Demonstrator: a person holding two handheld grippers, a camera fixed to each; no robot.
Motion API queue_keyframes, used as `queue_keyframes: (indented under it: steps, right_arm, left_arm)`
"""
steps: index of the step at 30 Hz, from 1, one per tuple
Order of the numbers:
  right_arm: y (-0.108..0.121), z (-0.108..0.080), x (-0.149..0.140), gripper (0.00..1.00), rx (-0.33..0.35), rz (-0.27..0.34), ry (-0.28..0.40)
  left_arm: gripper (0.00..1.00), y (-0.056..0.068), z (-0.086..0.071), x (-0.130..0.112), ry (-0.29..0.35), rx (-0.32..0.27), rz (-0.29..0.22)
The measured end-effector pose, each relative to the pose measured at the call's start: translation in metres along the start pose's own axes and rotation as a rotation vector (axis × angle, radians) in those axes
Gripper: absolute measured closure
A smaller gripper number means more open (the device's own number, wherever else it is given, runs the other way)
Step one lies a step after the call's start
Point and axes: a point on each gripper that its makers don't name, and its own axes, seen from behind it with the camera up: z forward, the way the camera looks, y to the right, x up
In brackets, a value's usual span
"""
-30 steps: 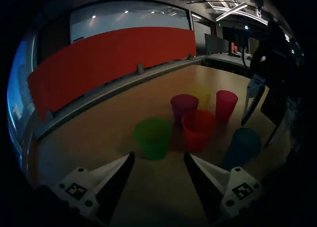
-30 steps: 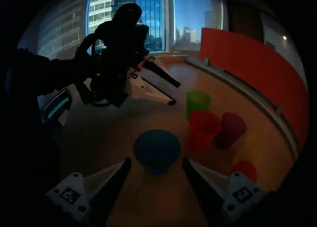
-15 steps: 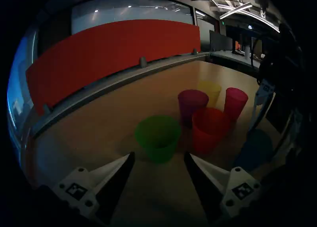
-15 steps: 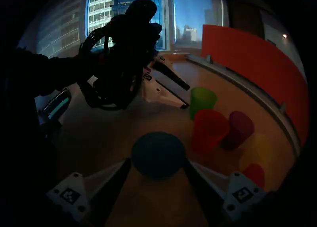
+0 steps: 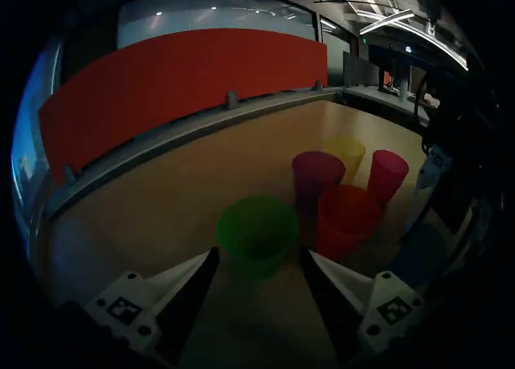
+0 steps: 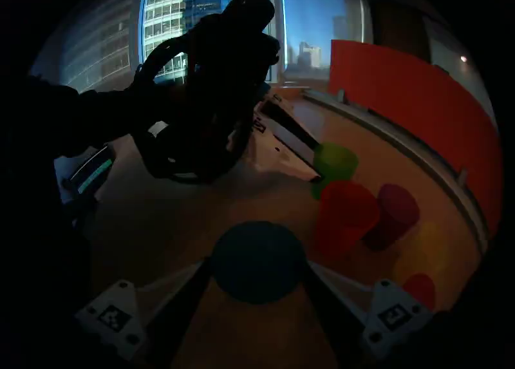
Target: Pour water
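Because the wooden table (image 5: 161,195) carries six light plastic cups crowded together, the chief risk, as I judge it, is a knock: the red cup (image 5: 344,217) stands just beside the purple cup (image 5: 315,176), with the yellow cup (image 5: 346,151) and pink cup (image 5: 387,174) close behind, so a wide swing or an early tilt could topple a neighbour or spill across the wood. The green cup (image 5: 257,230) stands just ahead of the left gripper (image 5: 257,256), whose jaws are spread wide and hold nothing; a push forward before closing would shove it into the red one. The right gripper (image 6: 257,264) is likewise spread, its fingers flanking the blue cup (image 6: 257,279), which fills the gap; whether they touch it I cannot tell, and an off-centre pinch could let it slip when lifted. Whether any cup holds water is too dark to tell. The right gripper view adds the tall windows (image 6: 167,21) and the person's dark arm (image 6: 71,124) behind the left gripper; the left gripper view adds the ceiling lights (image 5: 386,21) and the green cup's whole open mouth.
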Motion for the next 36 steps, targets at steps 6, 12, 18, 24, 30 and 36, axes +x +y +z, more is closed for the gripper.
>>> queue_keyframes:
  steps: [6, 12, 18, 24, 30, 36]
  right_arm:
    - [0.000, 0.001, 0.001, 0.00, 0.001, 0.008, 0.003]
    - [0.000, 0.003, 0.001, 0.00, 0.000, 0.009, 0.004]
    - [0.000, 0.005, 0.002, 0.00, -0.002, 0.012, 0.008]
    - [0.001, 0.007, 0.002, 0.02, -0.004, 0.015, 0.013]
    - [0.001, 0.008, 0.002, 0.08, -0.006, 0.010, 0.016]
    - [0.000, 0.007, 0.002, 0.08, -0.003, 0.006, 0.019]
  left_arm:
    - [0.08, 0.000, 0.009, 0.003, -0.006, -0.005, -0.003]
    - [0.08, 0.000, 0.015, 0.006, -0.005, -0.009, -0.009]
    - [0.08, -0.001, 0.020, 0.010, -0.001, -0.007, -0.012]
    - [0.08, -0.003, 0.023, 0.013, 0.006, 0.004, -0.016]
    - [0.13, -0.001, 0.027, 0.011, -0.002, 0.001, -0.032]
    - [0.14, 0.000, 0.027, 0.012, 0.005, -0.008, -0.045]
